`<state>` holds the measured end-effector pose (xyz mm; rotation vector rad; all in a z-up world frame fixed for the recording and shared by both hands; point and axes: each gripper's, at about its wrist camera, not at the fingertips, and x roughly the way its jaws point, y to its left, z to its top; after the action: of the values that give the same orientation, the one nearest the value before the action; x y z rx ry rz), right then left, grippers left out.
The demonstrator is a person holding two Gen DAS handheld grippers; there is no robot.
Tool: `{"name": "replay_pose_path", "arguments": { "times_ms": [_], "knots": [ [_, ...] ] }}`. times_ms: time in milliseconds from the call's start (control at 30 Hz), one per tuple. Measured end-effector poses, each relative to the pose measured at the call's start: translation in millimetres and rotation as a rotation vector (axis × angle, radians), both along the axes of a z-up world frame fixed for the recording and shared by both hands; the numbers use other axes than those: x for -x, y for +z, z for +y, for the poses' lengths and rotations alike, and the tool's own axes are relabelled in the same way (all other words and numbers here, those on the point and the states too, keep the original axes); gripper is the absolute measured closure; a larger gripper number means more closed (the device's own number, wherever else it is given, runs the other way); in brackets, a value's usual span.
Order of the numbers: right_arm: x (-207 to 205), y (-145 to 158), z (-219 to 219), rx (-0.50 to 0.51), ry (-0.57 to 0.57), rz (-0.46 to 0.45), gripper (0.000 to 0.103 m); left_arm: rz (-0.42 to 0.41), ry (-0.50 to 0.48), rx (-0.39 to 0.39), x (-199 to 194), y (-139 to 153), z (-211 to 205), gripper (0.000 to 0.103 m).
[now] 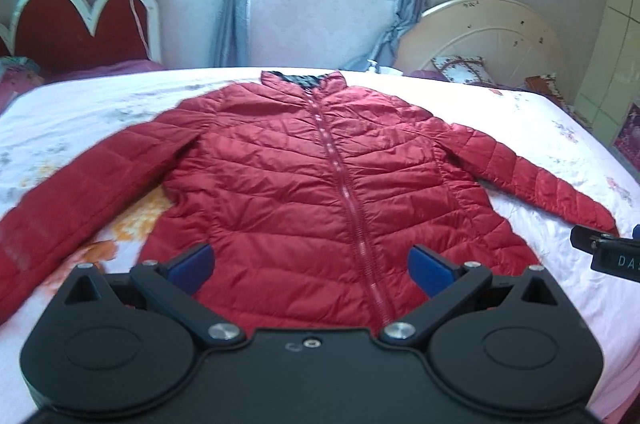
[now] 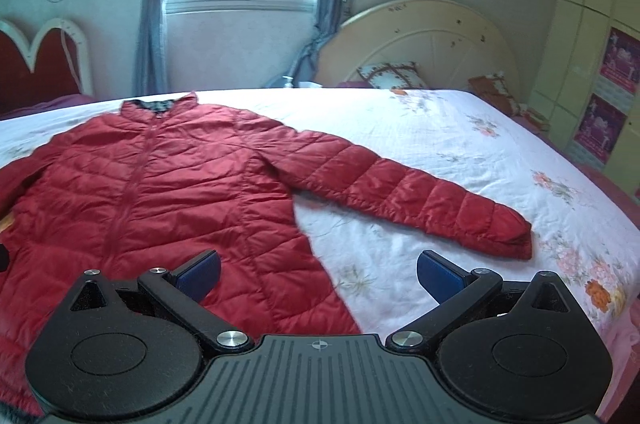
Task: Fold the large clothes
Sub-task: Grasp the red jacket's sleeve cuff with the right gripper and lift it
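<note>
Garment: red quilted jacket [image 1: 304, 176], zipped shut, laid front-up and flat on the bed [image 2: 460, 160], collar toward the window, both sleeves spread outward.
Left gripper [image 1: 310, 270]: jaws spread wide, holding nothing, poised above the hem near the zip line.
Right gripper [image 2: 318, 274]: jaws spread wide, holding nothing, above the hem corner on the right-sleeve side.
Weight: judged light; thin padded fill.
Stiffness: soft, but the quilting likely springs back, so folds may need pressing down.
Surface: glossy shell, probably slippery between the blue pads [image 2: 202, 270].
Grip point, sleeve: right cuff [image 2: 508, 232], where the edge seam gives a firmer bite.
Grip point, body: hem edge or shoulder seam; pinch both layers.
Left cuff: blurred at the left view's edge; exact position uncertain.
Progress: no fold made yet.
</note>
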<state>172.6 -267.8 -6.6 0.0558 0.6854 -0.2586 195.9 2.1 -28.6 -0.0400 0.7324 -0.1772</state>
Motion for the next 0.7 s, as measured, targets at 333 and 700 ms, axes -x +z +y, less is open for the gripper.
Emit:
{"name": "replay_pose_path", "arguments": {
  "times_ms": [333, 700],
  "knots": [
    [-19.1, -29.5, -97.2, -0.198, -0.182, -0.051, 0.000, 0.062, -0.085, 0.054, -48.4, -23.9, -32.7, 0.000],
    [-28.3, -100.3, -246.4, -0.607, -0.543, -0.143, 0.049, 0.081, -0.109, -0.038, -106.9, -41.7, -89.9, 0.000]
  ]
}}
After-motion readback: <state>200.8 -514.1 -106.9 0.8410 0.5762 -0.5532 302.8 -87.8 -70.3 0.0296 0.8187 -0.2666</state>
